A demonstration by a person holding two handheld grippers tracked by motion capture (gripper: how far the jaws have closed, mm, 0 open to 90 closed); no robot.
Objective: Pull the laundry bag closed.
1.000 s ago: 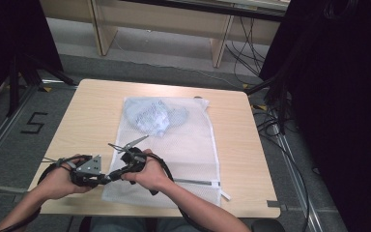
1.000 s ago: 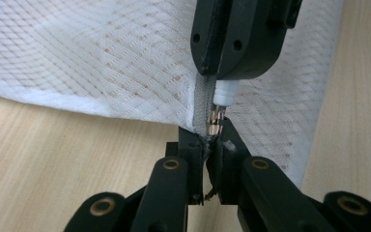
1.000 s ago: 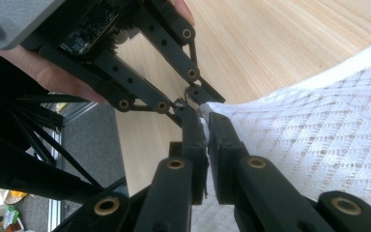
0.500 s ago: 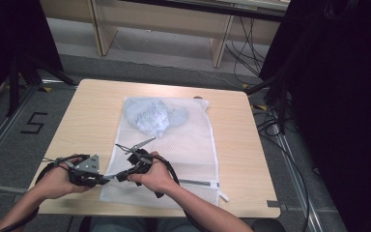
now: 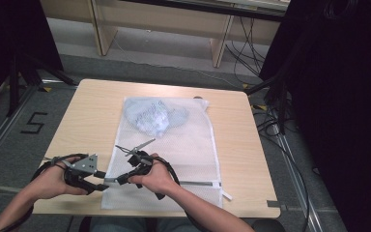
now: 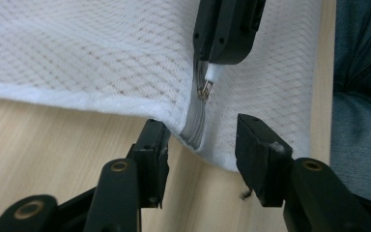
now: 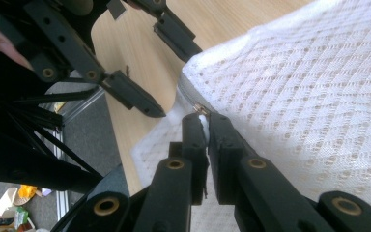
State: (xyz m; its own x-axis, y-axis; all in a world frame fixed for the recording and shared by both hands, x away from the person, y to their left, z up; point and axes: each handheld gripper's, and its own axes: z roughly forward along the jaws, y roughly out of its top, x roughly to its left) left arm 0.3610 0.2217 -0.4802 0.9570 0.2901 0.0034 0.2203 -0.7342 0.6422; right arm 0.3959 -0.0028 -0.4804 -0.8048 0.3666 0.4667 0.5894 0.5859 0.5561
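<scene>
Mesh laundry bag lies flat on the wooden surface, long axis running from the frame bottom up toward the top centre. Zipper edge is at the near end, across the bag, w/ the zipper pull near the bag's lower-left corner.

Right tongs, bottom centre of the high view, are clamped narrow on the white zipper pull; in the right gripper view the jaws meet on it at the bag's corner. Right hand rests over the bag's near end, forearm coming in from bottom right, tongs pointing left.

Left tongs, lower left of the high view, point right toward the same corner. In the left gripper view the jaws have just been opening and now stand apart, the bag's zipper corner between them but not pressed. Left hand sits on the bare surface just left of the bag.

Farther up, a bluish garment shows inside the bag's far end.
</scene>
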